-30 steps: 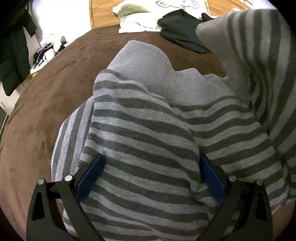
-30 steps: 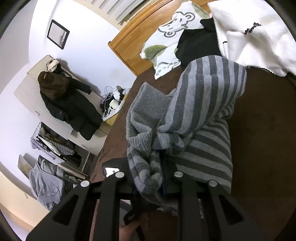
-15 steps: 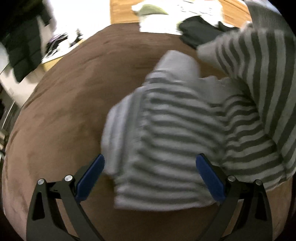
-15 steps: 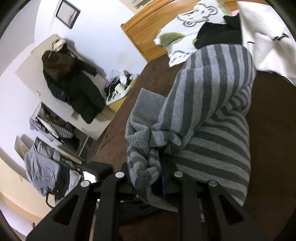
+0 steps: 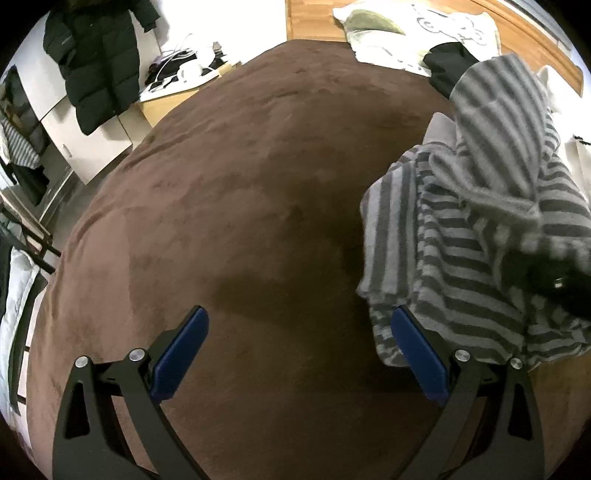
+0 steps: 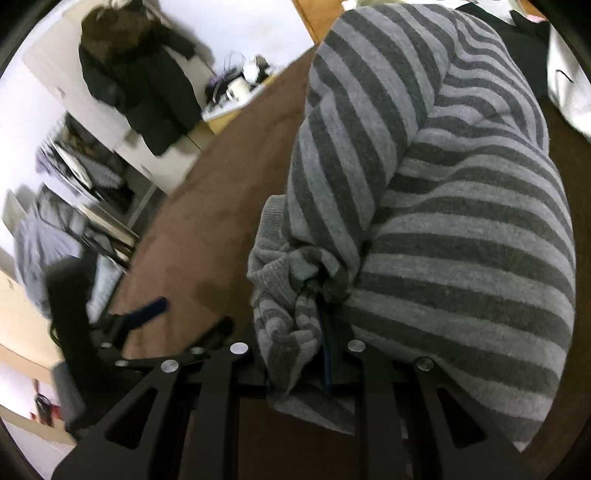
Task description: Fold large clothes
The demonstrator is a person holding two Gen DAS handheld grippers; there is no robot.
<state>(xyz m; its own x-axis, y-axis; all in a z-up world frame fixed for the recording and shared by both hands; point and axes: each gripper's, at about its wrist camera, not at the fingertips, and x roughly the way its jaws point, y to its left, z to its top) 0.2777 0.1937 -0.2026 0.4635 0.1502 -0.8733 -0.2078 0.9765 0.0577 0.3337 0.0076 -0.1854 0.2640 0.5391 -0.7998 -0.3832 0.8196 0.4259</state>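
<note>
A grey striped sweater (image 5: 476, 236) lies bunched on the brown bedspread (image 5: 258, 192), at the right in the left wrist view. My left gripper (image 5: 297, 347) is open and empty over bare bedspread, its right finger beside the sweater's near left corner. My right gripper (image 6: 299, 332) is shut on a bunched fold of the sweater (image 6: 436, 206), which drapes over and hides its fingertips. The left gripper's blue pad (image 6: 147, 310) shows blurred at the lower left of the right wrist view.
White printed pillows (image 5: 417, 33) and a black garment (image 5: 450, 62) lie by the wooden headboard (image 5: 314, 18). A black coat (image 5: 99, 62) hangs on a white wardrobe at left. A cluttered bedside table (image 5: 177, 81) stands beyond the bed's left edge.
My left gripper has pulled off the sweater and swung left over bare bedspread, still open. My right gripper kept its hold and moved in closer over the sweater.
</note>
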